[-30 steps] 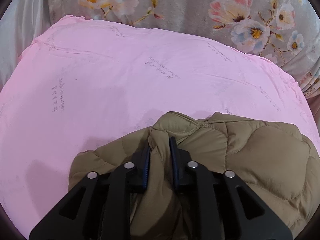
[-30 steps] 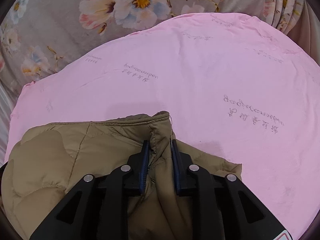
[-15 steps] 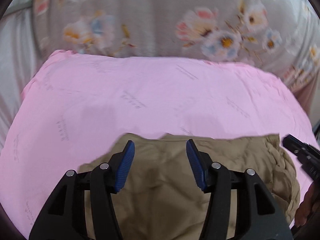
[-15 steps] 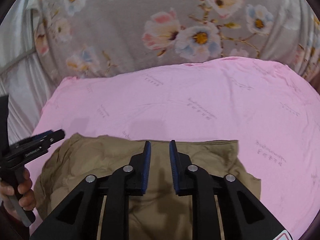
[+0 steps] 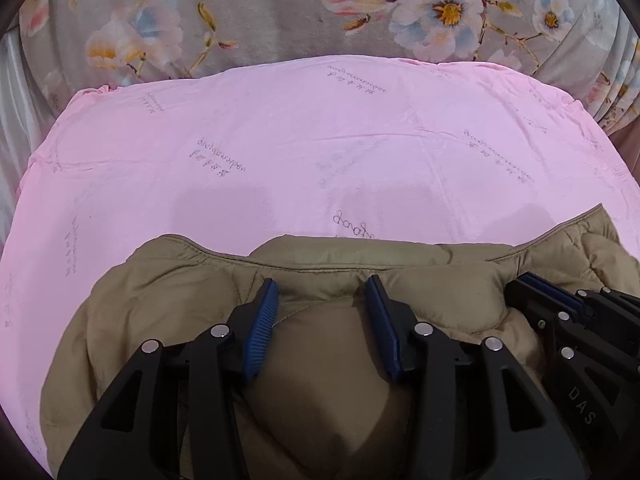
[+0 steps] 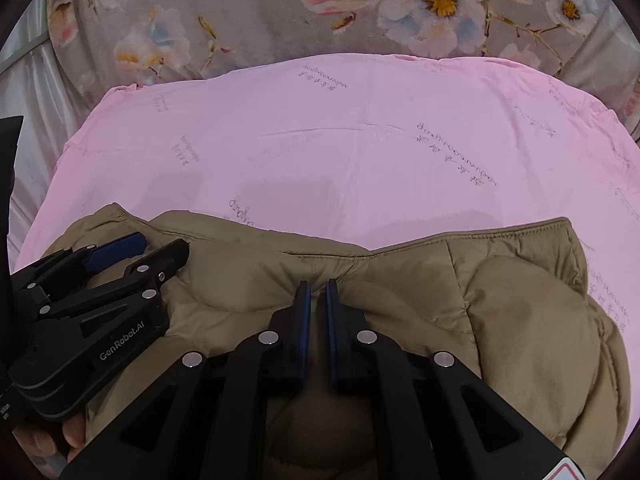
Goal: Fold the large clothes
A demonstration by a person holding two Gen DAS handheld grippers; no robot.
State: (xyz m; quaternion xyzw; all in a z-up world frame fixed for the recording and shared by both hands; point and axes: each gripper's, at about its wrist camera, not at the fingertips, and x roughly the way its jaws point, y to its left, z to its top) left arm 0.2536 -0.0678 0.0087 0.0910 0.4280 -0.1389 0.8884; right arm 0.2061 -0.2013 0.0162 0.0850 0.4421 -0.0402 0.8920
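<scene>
- Jacket [image 5: 328, 360]: 1 olive-brown quilted puffer jacket lies bunched on the pink sheet, filling the lower half of both wrist views. In the right wrist view [image 6: 520, 320] its puffed panels bulge at lower right.
- Its stitched edge runs across the middle of the left wrist frame, rising to a corner at the right edge.
- Left gripper [image 5: 324, 320]: 1, with 2 black fingers wide apart, their blue ribbed pads [image 5: 262, 328] facing each other over the jacket's padding. Nothing is clamped between them; whether the tips touch the fabric cannot be told.
- The same gripper shows in the right wrist view at lower left [image 6: 152, 250], fingers parted, lying over the jacket's left part, with white lettering on its body.
- Right gripper [image 6: 316, 304]: 1, its 2 fingers nearly together with only a thin slit between the blue pads, tips at a crease of the jacket near its edge. Whether a fold is pinched in the slit cannot be told.
- In the left wrist view this gripper [image 5: 532, 288] enters at lower right, fingers close together, lying on the jacket.
- Sheet [image 5: 320, 140]: 1 pink sheet with faint printed script, covering the middle of both frames.
- Floral fabric [image 5: 280, 12]: 1 grey cloth with pink, white and blue flowers along the top of both frames.
- Hand [image 6: 52, 436]: 1 partly visible at the lower left edge of the right wrist view, holding the left gripper's body.
</scene>
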